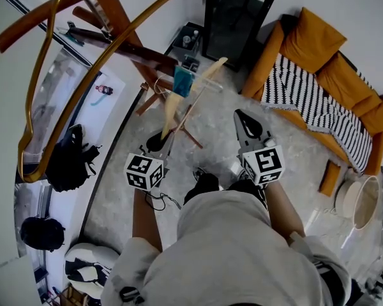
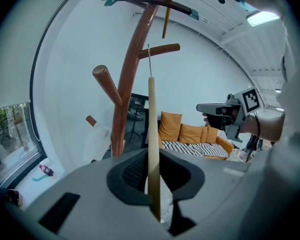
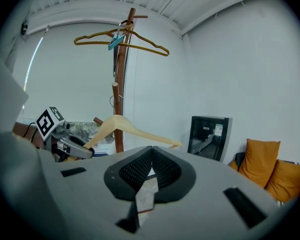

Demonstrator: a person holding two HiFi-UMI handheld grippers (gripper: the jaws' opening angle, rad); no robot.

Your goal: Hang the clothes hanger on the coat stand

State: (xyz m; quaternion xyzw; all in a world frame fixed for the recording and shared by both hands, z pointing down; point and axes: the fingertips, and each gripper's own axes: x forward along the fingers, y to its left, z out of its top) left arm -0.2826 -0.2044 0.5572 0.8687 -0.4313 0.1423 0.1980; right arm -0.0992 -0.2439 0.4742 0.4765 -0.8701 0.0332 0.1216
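While left claw [image 2: 153,159] pinches pale wooden hanger [image 2: 151,114], right claw [image 3: 151,151] pressed together, empty

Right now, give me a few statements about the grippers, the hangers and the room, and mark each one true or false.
1. The left gripper is clamped on the pale wooden hanger. True.
2. The right gripper grips the same hanger's other end. False: its jaws are together with nothing between them, apart from the hanger.
3. A gold hanger already hangs high on the coat stand. True.
4. The sofa is grey and bare. False: it is orange, with a striped blanket draped over it.
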